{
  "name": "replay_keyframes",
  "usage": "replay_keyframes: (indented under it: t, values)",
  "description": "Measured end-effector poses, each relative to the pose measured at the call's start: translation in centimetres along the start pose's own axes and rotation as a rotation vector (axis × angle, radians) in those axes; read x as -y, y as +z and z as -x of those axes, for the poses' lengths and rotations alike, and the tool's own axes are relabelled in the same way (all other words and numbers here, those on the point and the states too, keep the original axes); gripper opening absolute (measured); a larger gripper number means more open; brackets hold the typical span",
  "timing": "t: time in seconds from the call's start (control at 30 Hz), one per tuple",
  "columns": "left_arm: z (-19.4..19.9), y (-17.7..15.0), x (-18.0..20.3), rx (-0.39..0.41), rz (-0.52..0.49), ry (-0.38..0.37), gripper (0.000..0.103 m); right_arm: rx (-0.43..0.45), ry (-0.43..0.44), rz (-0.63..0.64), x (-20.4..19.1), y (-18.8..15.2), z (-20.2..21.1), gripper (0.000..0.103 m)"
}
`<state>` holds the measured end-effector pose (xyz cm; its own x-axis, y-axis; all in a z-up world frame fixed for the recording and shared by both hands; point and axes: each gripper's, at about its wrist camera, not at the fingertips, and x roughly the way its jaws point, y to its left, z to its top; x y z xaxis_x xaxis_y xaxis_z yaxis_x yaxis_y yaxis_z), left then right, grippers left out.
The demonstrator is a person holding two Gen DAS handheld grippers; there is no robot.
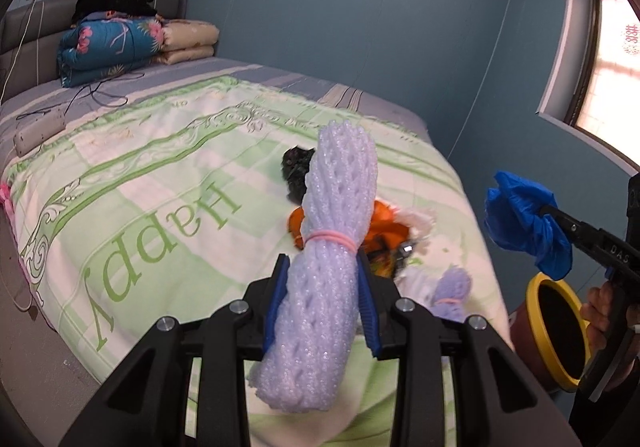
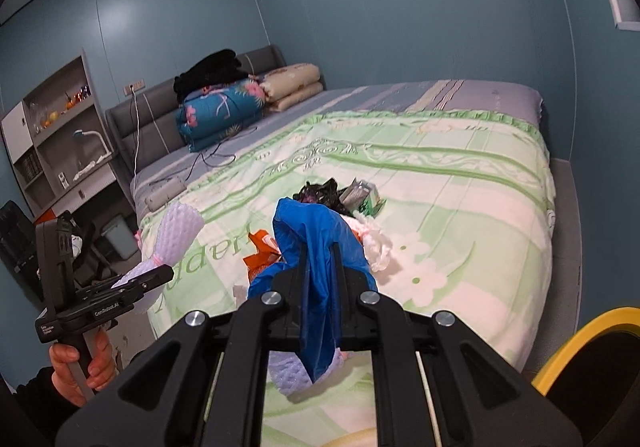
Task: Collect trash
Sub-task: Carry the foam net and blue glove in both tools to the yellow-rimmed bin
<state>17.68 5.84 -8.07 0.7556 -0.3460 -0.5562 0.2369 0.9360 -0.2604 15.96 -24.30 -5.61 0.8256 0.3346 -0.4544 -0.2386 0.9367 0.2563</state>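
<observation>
Yellow-rimmed round bin with dark interior (image 1: 558, 331) stands beside the bed's foot corner, at the right edge of the left wrist view; only a slice of its rim (image 2: 592, 343) shows in the right wrist view. Interior reads black; contents cannot be made out.

Bed with green-and-white "Happy" blanket (image 1: 160, 183) carries the remaining trash, clustered near the foot: crumpled black plastic bag (image 2: 318, 193), torn green-and-silver wrapper (image 2: 362, 199), orange plastic wrapper (image 2: 260, 247), white frilly foam scrap (image 2: 378, 245), and a small lilac foam net tied with a pink band (image 1: 452, 293). All lie close together, some overlapping; the orange wrapper is largely hidden behind the held items in both views.

Left gripper (image 1: 324, 299): jaws part-closed, clamped on the sides of a long lilac foam fruit net bundled with a pink rubber band (image 1: 332, 231), lifted above the blanket, upright and slightly tilted.

Right gripper (image 2: 320, 267): jaws nearly together, pinching a crumpled blue disposable glove (image 2: 312, 243); the glove spills out above and below the jaws. In the left wrist view the glove (image 1: 524, 223) hangs in the air above the bin.

Folded floral quilts (image 2: 224, 111) topped by black clothing (image 2: 208, 71) sit at the headboard; a white power strip (image 1: 38, 131) lies on the sheet.
</observation>
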Motion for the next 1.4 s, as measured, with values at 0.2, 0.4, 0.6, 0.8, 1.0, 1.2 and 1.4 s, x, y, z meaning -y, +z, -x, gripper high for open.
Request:
replay_keyframes:
  t: [0.2,0.4,0.6,0.8,1.0,1.2,1.4]
  values:
    - [1.2,0.8,2.9,0.028,-0.03,-0.03,0.031,0.043,-0.014,-0.013,0.8,0.0,3.0,0.008]
    - [2.4,1.4,6.1,0.049,-0.063,-0.062,0.031,0.095,-0.025,-0.026,2.1,0.4,5.9,0.008]
    - [3.0,1.9,9.0,0.054,-0.094,-0.102,0.031,0.139,-0.062,-0.036,3.1,0.3,8.8,0.008]
    - [3.2,2.3,12.1,0.057,-0.126,-0.141,0.031,0.169,-0.111,-0.058,4.4,0.3,11.1,0.008]
    - [2.9,3.2,16.0,0.058,-0.183,-0.195,0.031,0.196,-0.185,-0.07,5.4,0.0,13.7,0.008]
    - [1.7,3.6,19.7,0.039,-0.229,-0.257,0.031,0.223,-0.27,-0.083,6.9,0.0,16.3,0.008]
    - [0.6,3.3,23.5,0.027,-0.242,-0.325,0.031,0.259,-0.376,-0.104,9.0,-0.1,18.4,0.008]
